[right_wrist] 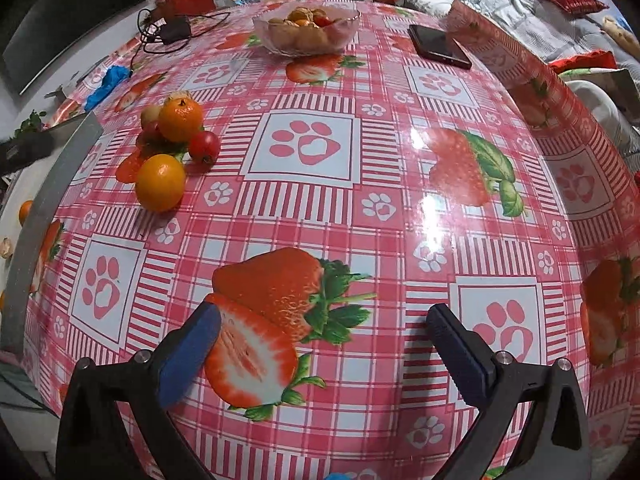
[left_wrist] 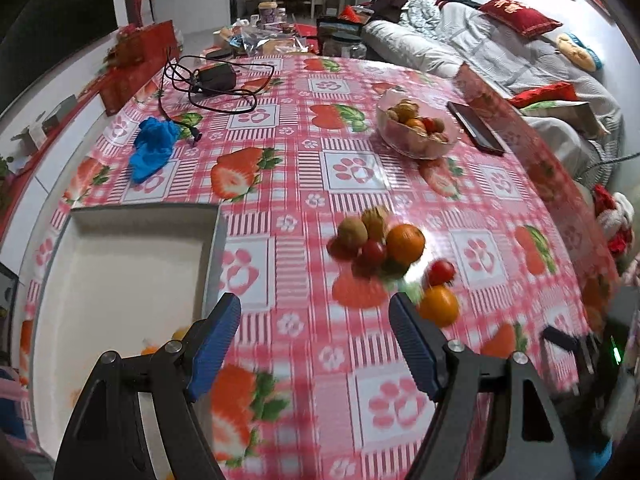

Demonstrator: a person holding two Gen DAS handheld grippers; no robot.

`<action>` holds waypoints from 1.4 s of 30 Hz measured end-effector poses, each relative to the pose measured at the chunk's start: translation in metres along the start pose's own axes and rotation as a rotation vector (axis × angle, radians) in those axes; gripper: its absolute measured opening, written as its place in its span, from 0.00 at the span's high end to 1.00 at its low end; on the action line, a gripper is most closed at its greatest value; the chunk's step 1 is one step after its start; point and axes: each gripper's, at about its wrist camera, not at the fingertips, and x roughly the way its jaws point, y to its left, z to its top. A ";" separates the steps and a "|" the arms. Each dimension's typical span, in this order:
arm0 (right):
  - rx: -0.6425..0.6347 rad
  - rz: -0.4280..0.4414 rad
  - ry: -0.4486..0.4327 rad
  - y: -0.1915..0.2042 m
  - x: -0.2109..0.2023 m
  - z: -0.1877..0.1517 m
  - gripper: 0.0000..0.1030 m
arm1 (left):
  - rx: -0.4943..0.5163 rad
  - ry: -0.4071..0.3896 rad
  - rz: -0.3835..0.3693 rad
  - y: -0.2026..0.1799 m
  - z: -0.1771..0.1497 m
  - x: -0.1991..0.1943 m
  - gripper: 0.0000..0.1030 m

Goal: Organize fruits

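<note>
Fruits [left_wrist: 380, 240] lie in a loose cluster on the table [left_wrist: 304, 184], just ahead of the left hand-held gripper [left_wrist: 316, 340], whose jaws stand apart and empty. The right hand-held gripper [right_wrist: 324, 344] gapes wide over bare strawberry-print cloth. A white tray [left_wrist: 120, 264] sits left; a glass bowl [left_wrist: 416, 128] of fruit, phone [left_wrist: 476, 128] and sofa [left_wrist: 500, 48] lie beyond.

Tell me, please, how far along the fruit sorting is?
Barely begun: a few fruits lie in the white box. Both the left gripper and right gripper are open and empty. The loose pile, including an orange and tomato, remains, plus the glass bowl.
</note>
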 end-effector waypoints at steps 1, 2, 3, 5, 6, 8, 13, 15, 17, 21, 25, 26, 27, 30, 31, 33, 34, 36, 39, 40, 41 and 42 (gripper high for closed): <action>-0.002 0.001 -0.009 0.000 0.000 -0.001 0.00 | -0.002 0.004 0.016 -0.002 0.005 0.008 0.23; -0.005 0.003 -0.024 -0.001 0.000 -0.003 0.00 | -0.007 0.009 0.030 -0.003 0.010 0.016 0.23; -0.008 0.004 -0.034 -0.001 0.000 -0.004 0.00 | -0.017 0.015 0.034 -0.002 0.014 0.023 0.23; -0.014 0.006 -0.054 0.000 -0.002 -0.008 0.00 | -0.050 0.026 0.026 -0.002 0.023 0.037 0.23; -0.017 0.008 -0.058 0.000 -0.002 -0.009 0.00 | -0.059 0.027 0.023 -0.003 0.026 0.042 0.23; -0.023 0.011 -0.063 0.000 -0.003 -0.010 0.00 | -0.066 0.034 0.034 -0.006 0.031 0.056 0.23; -0.036 0.019 -0.076 0.000 -0.005 -0.013 0.00 | -0.080 0.038 0.048 -0.009 0.038 0.078 0.24; -0.039 0.022 -0.083 0.000 -0.006 -0.014 0.00 | -0.075 0.038 0.048 -0.011 0.040 0.085 0.24; -0.040 0.022 -0.087 0.000 -0.007 -0.015 0.00 | -0.065 0.041 0.054 -0.013 0.040 0.091 0.30; -0.040 0.022 -0.087 0.000 -0.006 -0.015 0.00 | -0.062 0.037 0.031 -0.017 0.041 0.097 0.50; -0.039 0.022 -0.086 0.000 -0.006 -0.015 0.00 | -0.039 0.033 0.004 -0.024 0.041 0.097 0.71; -0.039 0.022 -0.086 0.000 -0.006 -0.015 0.00 | -0.035 0.033 0.002 -0.025 0.041 0.096 0.71; -0.038 0.022 -0.086 0.000 -0.006 -0.015 0.00 | -0.031 0.031 -0.001 -0.025 0.039 0.095 0.71; -0.035 0.019 -0.082 0.000 -0.007 -0.016 0.00 | -0.044 0.022 -0.009 -0.019 0.031 0.088 0.71; -0.033 0.017 -0.079 0.000 -0.007 -0.016 0.00 | -0.047 0.019 -0.007 -0.017 0.028 0.086 0.71; -0.027 0.016 -0.068 0.000 -0.006 -0.013 0.00 | -0.054 0.034 0.006 -0.011 0.018 0.081 0.71; -0.025 0.014 -0.064 0.000 -0.006 -0.012 0.00 | -0.057 0.027 0.003 -0.008 0.013 0.078 0.71; -0.026 0.016 -0.051 0.003 -0.004 -0.009 0.00 | -0.055 0.015 0.015 -0.003 0.001 0.070 0.71; -0.065 0.037 -0.033 0.017 -0.001 -0.002 0.00 | -0.042 0.005 0.028 0.000 -0.017 0.059 0.71; -0.086 0.049 -0.029 0.025 0.001 0.002 0.00 | -0.034 0.000 0.034 0.000 -0.023 0.056 0.72; -0.099 0.056 -0.027 0.030 0.002 0.003 0.00 | -0.018 -0.006 0.048 0.000 -0.030 0.053 0.72; -0.116 0.064 -0.026 0.038 0.004 0.007 0.00 | -0.007 -0.010 0.058 0.000 -0.034 0.050 0.72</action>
